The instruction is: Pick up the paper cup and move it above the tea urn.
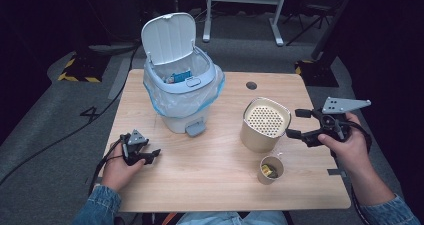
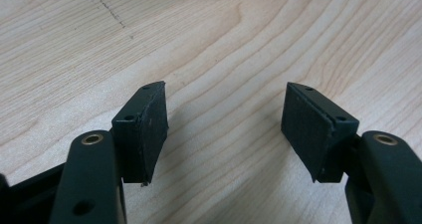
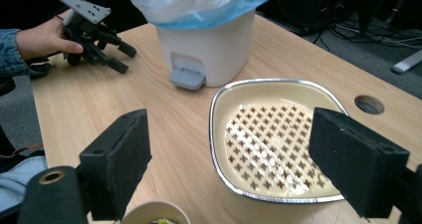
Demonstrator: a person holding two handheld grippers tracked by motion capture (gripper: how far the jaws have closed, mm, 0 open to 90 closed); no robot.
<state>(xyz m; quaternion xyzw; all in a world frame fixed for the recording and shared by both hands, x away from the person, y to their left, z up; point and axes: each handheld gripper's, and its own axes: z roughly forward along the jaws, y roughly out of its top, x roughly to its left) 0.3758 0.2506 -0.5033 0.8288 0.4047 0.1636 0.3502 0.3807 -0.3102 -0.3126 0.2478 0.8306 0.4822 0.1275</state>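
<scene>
Jaws of our right gripper [image 1: 296, 123] stood apart, empty, just beside the cream container [image 1: 265, 124], which lay to its left, upright, near the cup [image 1: 270, 169]. We judged this hand nearer; our left gripper [image 1: 150, 155], also apart, rested beyond the bin [image 1: 183, 92].

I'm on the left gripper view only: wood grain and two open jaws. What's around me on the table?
Observer: In the high view a white pedal bin stands beyond the left gripper, lid up, bag liner fitted.
Operator: Where's the other gripper?
Observer: The right gripper is at the table's right side, jaws open, beside a cream container with a perforated insert.
Operator: Holding it?
Observer: No. In the right gripper view the jaws stand wide apart with nothing between them.
Operator: Anything else?
Observer: A small paper cup with something yellow inside stands just in front of the container.
</scene>
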